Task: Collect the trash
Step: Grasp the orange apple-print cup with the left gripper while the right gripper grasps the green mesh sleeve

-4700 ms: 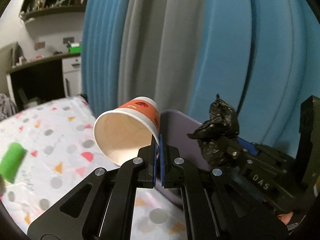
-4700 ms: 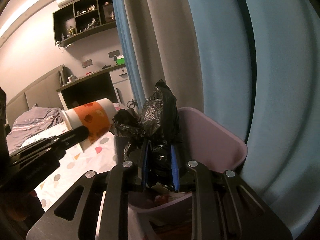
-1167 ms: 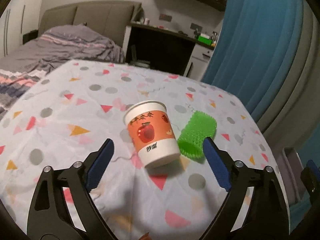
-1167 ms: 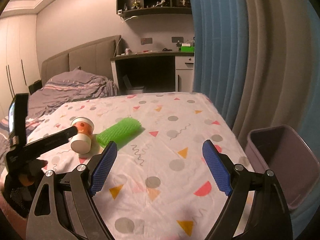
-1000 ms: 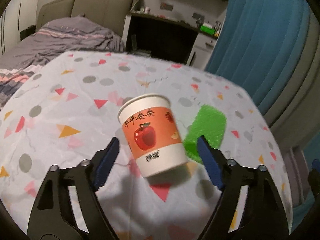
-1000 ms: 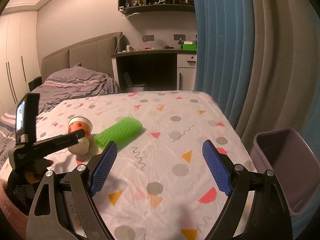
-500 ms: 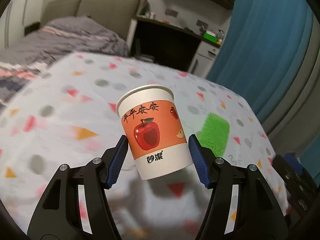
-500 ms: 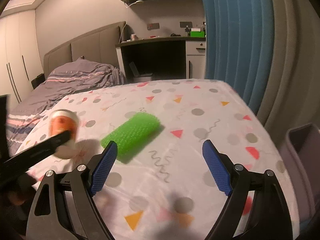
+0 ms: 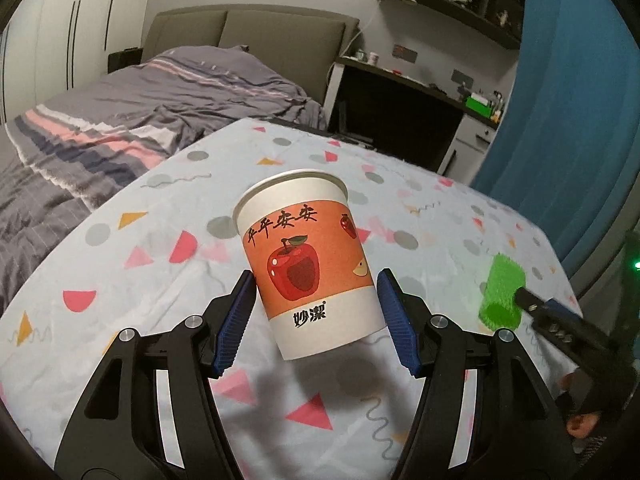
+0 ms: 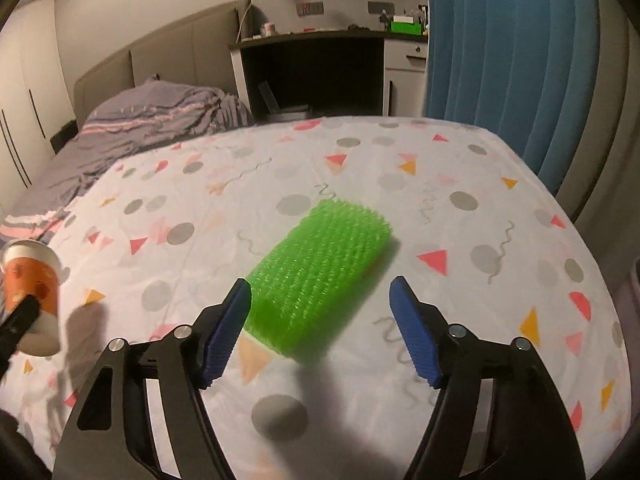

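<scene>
Collection looks only partly done, judging by what lies on the worktop (image 10: 460, 160): two pieces of trash are not yet binned, and no bin can be made out clearly in either view. Furthest left is the paper cup (image 9: 308, 264), upright with its mouth up; the view is too low to tell whether anything is in it. The left hand-held gripper (image 9: 316, 320) brackets the cup's lower half, its blue pads close to each side, and the cup seems raised off the cloth, so I judge it pinched, though contact itself is hard to confirm. Right of the cup lies the green mesh roll (image 10: 320, 276) on its side, near the middle of the worktop. The right hand-held gripper (image 10: 320, 328) hangs just over its near end, jaws spread and touching nothing. Both items must yet be carried to a bin.
</scene>
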`<state>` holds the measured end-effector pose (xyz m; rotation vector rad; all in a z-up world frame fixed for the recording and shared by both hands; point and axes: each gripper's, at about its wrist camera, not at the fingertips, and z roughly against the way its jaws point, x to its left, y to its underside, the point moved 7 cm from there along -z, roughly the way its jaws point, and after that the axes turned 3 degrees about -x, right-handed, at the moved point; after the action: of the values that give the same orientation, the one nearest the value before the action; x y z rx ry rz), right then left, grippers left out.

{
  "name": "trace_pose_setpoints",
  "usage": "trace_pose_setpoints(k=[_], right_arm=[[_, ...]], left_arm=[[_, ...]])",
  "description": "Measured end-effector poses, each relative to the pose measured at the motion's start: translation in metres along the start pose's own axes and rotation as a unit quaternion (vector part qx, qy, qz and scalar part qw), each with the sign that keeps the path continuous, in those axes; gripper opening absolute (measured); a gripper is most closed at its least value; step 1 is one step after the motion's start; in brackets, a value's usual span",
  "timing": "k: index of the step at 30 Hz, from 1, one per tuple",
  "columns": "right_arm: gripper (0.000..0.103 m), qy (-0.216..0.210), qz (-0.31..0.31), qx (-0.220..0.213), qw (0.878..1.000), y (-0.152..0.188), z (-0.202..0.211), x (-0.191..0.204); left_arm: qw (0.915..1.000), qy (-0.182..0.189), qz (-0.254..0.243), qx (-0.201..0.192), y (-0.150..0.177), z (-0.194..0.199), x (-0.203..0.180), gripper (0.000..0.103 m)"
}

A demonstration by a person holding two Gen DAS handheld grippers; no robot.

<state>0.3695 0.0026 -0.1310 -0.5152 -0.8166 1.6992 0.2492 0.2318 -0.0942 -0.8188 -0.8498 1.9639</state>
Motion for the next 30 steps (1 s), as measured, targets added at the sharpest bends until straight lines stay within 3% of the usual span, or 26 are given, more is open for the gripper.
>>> trace_pose_setpoints(k=[10,15,23,30], right_arm=[[0.048,0.001,-0.023,0.052,0.998,0.006,-0.031,0.007],[0.039,-0.002,-0.027,0.053,0.998,0.007,-0.030,0.006],[0.015,-0.001,-0.014,0.044,0.999,0.008,-0.022,0.007],[0.013,-0.002,-0.009,0.015,1.000,0.005,0.003,-0.001]], left_arm=[[0.9996,-0.016,-0.008,-0.020,-0.003,0.005,0.007,0.062],[0.9997,-0.010,-0.012,-0.020,-0.003,0.005,0.003,0.062],[0.9996,-0.003,-0.018,-0.021,-0.002,0.004,0.000,0.062],[0.9994,0.002,-0.024,-0.025,-0.002,0.005,-0.004,0.062]])
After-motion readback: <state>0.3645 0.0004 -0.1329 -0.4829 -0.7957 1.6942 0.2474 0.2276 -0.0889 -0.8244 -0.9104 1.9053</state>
